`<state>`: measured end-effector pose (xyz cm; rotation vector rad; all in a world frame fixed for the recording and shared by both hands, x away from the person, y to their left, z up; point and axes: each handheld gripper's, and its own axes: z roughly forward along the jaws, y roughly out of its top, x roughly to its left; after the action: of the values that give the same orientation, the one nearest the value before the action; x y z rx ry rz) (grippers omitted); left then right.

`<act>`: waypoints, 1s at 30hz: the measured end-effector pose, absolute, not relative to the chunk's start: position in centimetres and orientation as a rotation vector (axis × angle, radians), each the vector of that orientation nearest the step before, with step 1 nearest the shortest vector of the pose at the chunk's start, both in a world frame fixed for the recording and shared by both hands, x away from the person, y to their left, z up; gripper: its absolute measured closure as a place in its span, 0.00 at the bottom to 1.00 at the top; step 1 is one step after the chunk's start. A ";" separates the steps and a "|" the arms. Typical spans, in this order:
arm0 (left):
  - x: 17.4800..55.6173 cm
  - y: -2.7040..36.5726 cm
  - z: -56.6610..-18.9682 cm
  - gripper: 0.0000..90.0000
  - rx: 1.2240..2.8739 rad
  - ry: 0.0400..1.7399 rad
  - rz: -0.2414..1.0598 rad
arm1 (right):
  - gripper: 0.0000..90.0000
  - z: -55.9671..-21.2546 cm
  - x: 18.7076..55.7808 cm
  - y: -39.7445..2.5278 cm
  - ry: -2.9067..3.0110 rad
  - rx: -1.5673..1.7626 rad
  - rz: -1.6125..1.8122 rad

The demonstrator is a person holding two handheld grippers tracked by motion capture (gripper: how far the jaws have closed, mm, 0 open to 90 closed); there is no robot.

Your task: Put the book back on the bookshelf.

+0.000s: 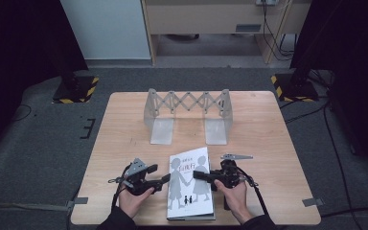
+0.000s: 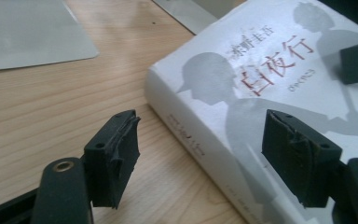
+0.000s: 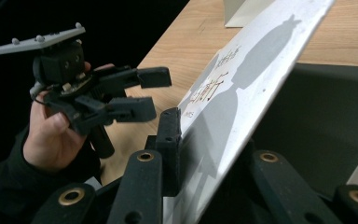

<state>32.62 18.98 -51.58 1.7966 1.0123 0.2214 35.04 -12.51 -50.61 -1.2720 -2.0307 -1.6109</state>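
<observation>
Wooden table (image 1: pixel 124 124), near edge: white book (image 1: pixel 189 182) lying flat before the folding metal bookend rack (image 1: pixel 188 112). Left gripper (image 1: pixel 164 182) open beside its spine; right gripper (image 1: pixel 197 175) pinching the front cover.

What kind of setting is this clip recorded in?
Probably a lab or recording studio: a lone wooden table on grey carpet, dark stands with hazard-striped bases at either side, and cables across the floor.

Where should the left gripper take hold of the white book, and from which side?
Grip the book at its spine edge, coming from its left. It lies flat, and the open left gripper already faces that edge. The right gripper seems to clamp the cover.
</observation>
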 end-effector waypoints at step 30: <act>33.6 16.9 -52.9 0.00 1.701 0.885 -0.101 | 0.85 -48.7 34.8 -13.9 -1.953 -1.005 -1.821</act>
<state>33.63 16.93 -52.91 1.7011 0.8848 -0.1006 34.81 -13.91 -48.67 -1.0055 -1.9530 -1.8215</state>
